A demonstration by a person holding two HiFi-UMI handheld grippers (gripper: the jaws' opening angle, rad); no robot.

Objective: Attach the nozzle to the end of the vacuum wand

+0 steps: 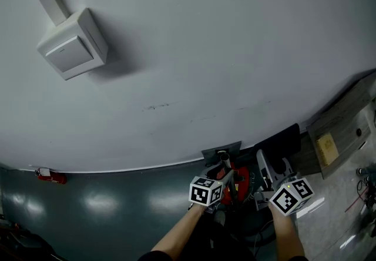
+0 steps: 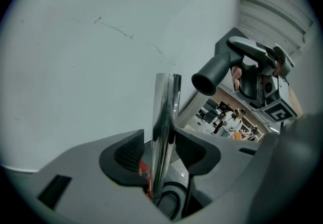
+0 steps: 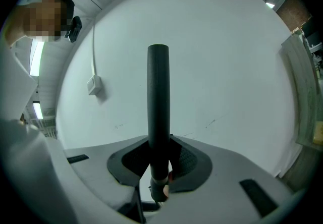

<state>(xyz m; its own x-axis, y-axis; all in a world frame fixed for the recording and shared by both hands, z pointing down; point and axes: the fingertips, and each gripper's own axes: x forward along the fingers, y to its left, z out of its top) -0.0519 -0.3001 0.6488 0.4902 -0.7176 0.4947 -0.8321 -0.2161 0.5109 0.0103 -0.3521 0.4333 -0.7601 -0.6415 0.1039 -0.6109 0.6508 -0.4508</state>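
A chrome vacuum wand (image 2: 164, 117) stands upright between the jaws of my left gripper (image 2: 161, 152). The jaws are open: a gap shows between the left pad and the tube, with a bit of the red vacuum body (image 1: 236, 178) behind it. My right gripper (image 3: 159, 160) is shut on the dark grey nozzle (image 3: 158, 107), a straight tube pointing away from it. In the left gripper view the nozzle (image 2: 214, 72) hangs up and to the right of the wand's top, with its hollow end facing the wand and apart from it. Both grippers sit low in the head view, left gripper (image 1: 218, 186) and right gripper (image 1: 271, 186).
A pale wall fills most of every view, with a white junction box (image 1: 73, 48) and its conduit on it. A wooden panel (image 1: 341, 133) leans at the right. A small red fitting (image 1: 50, 176) sits low on the wall at left. A person (image 3: 25, 51) stands beside the right gripper.
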